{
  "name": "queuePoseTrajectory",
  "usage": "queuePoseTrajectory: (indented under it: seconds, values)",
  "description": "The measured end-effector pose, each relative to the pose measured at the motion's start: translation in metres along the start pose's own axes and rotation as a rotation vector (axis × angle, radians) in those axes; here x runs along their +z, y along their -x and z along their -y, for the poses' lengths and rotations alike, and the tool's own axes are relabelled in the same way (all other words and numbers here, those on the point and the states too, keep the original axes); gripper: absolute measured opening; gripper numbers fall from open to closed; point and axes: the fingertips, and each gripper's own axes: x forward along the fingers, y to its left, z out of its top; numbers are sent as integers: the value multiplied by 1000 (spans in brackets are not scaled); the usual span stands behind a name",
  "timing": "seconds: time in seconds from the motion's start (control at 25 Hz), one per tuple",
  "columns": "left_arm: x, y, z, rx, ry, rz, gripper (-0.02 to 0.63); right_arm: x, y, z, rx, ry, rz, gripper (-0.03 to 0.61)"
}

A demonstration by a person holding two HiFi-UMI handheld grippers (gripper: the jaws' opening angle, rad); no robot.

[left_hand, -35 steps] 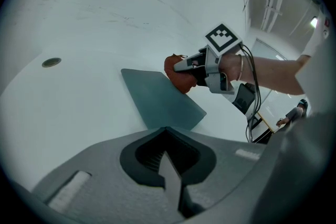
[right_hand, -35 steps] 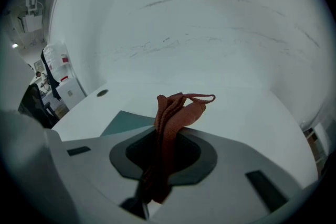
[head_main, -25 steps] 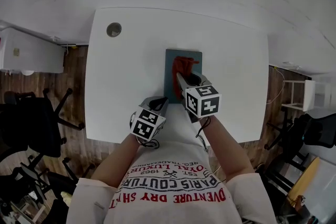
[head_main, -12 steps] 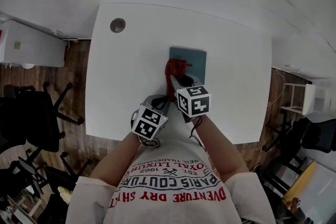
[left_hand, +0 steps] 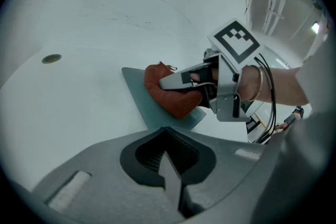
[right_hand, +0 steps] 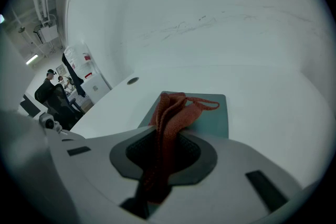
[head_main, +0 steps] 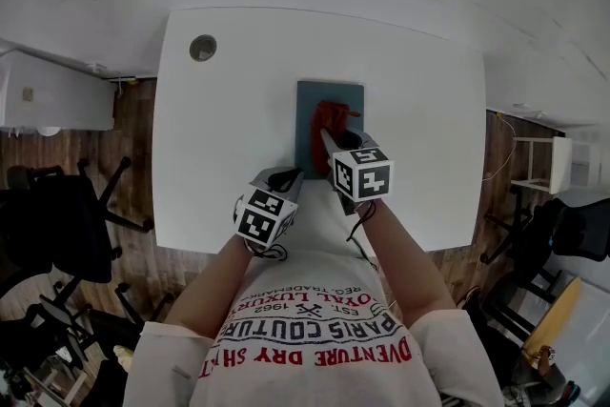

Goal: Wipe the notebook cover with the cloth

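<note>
Right tongs (head_main: 328, 136): my forearm reaches over the desk's (head_main: 219, 138) near edge; clamped on the red cloth (head_main: 331, 115), atop the notebook (head_main: 309, 114)
Left tongs (head_main: 289, 176): pinched together, empty; by that edge

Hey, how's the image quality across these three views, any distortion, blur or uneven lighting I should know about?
Head view: strong fisheye bows the table edges, and the light is even. Left gripper view: black round vignette; the left gripper is soft up close, while the cloth and notebook are sharp. Right gripper view: same vignette; the cloth blurs where the right gripper tongs pinch it.
</note>
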Motion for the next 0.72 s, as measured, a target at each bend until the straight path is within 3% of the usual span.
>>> queuePoseTrajectory:
  seconds: [0.2,0.36,0.6,0.72]
  values:
    - [-2,0,-2,-2,44,-21,9,-4,12,23,-52,-20,1,77]
    - [-2,-2,-1,36,-14,-62,9,-9,22,47,-89,-42,-5,78]
    - [-3,-3,1,71,-6,-62,9,-17,40,79,-129,-73,-18,81]
    - [-2,-2,-1,70,45,-51,9,-21,46,89,-145,-67,-34,81]
